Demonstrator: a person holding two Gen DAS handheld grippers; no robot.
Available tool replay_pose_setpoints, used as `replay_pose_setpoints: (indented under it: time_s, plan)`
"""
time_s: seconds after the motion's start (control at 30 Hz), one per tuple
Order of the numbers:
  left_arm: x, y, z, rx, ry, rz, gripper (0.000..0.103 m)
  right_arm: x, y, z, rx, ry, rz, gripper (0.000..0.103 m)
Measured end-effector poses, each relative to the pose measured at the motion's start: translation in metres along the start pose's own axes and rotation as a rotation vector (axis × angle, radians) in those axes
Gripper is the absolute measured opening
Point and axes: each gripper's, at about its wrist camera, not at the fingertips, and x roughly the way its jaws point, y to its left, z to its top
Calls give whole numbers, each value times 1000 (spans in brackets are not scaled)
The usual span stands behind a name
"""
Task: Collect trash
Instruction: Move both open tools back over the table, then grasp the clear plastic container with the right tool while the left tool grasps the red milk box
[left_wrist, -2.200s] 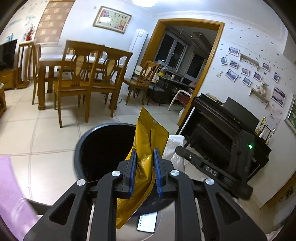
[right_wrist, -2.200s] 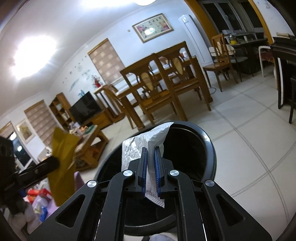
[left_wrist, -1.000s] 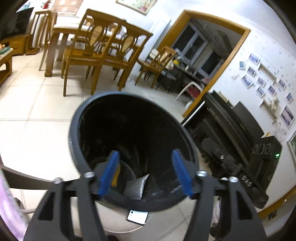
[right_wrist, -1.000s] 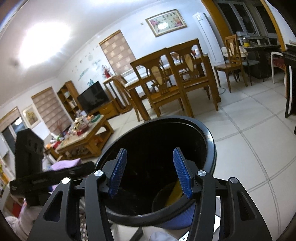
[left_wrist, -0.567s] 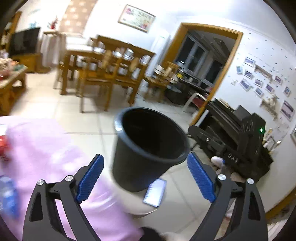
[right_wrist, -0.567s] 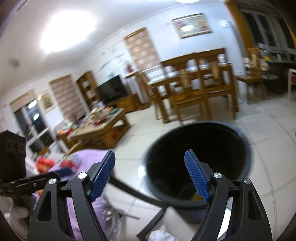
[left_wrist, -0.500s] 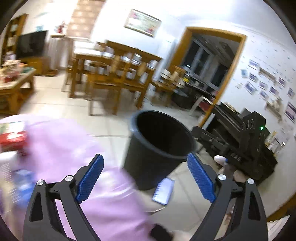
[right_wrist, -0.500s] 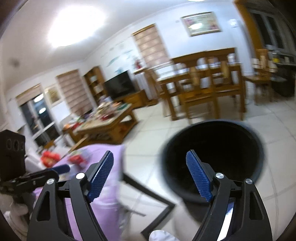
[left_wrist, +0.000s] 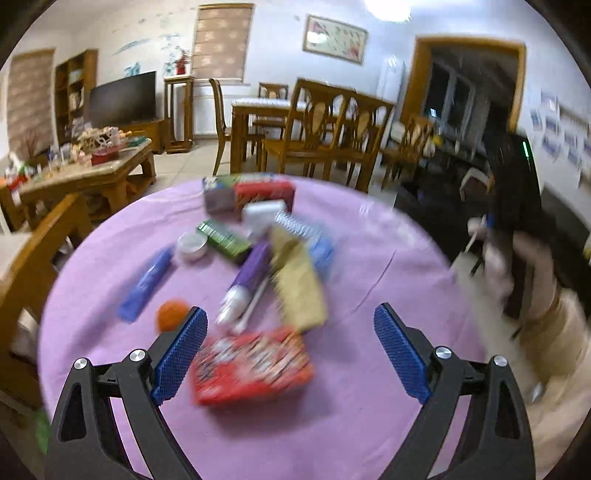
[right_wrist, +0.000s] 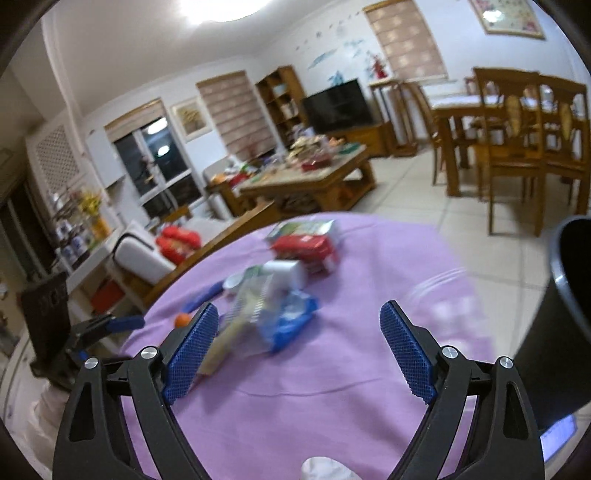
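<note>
Both the left gripper (left_wrist: 288, 350) and right gripper (right_wrist: 299, 349) gape empty over the purple table (left_wrist: 369, 424), its wrappers (left_wrist: 251, 365) uncollected, black bin (right_wrist: 565, 332) waiting alongside.

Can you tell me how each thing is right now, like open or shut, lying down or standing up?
left gripper: open, empty, over the table.
right gripper: open, empty.
red snack packet: lying flat on the purple tablecloth.
purple tube: lying down.
blue tube: lying down.
orange ball: resting on the cloth.
tan packet: lying flat, blurred.
black bin: upright, beside the table.
TV: off.
</note>
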Motion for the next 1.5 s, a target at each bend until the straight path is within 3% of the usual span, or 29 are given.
replay_pose_setpoints:
  time_s: [0.2, 0.43, 0.5, 0.53, 0.57, 0.63, 0.77, 0.87, 1.0, 1.1, 1.2, 1.4, 1.5]
  plan:
    - [21, 7, -18, 87, 101, 64, 91, 53, 34, -1, -1, 114, 42, 93]
    - [21, 12, -33, 57, 120, 52, 94, 97, 64, -6, -93, 173, -66, 92]
    - [19, 13, -33, 49, 116, 64, 94, 104, 66, -7, -109, 181, -101, 79]
    - [18, 14, -33, 36, 111, 67, 94, 109, 65, -7, -114, 190, -111, 62]
    - [18, 16, -33, 22, 113, 68, 94, 112, 65, -8, -115, 202, -124, 51]
    - [21, 21, -33, -18, 133, 65, 95, 116, 65, -10, -119, 210, -132, 44]
    - [27, 32, -32, -93, 173, 27, 98, 113, 66, -9, -144, 185, -159, 40]
    - [35, 36, -36, -131, 236, 55, 98, 104, 71, -7, -172, 151, -177, 39]
    - [29, 31, -37, -153, 220, 10, 98, 93, 83, -4, -246, 99, -220, 39]
    - [34, 23, -36, -134, 243, 64, 98, 84, 93, -4, -293, 55, -250, 38]
    - [35, 23, -33, -170, 239, 68, 98, 74, 99, -3, -325, 11, -280, 36]
    - [40, 30, -30, -222, 232, 113, 94, 49, 87, 7, -289, -34, -268, 36]
    - [34, 29, -30, -226, 197, 92, 93, 35, 75, 11, -256, -51, -263, 36]
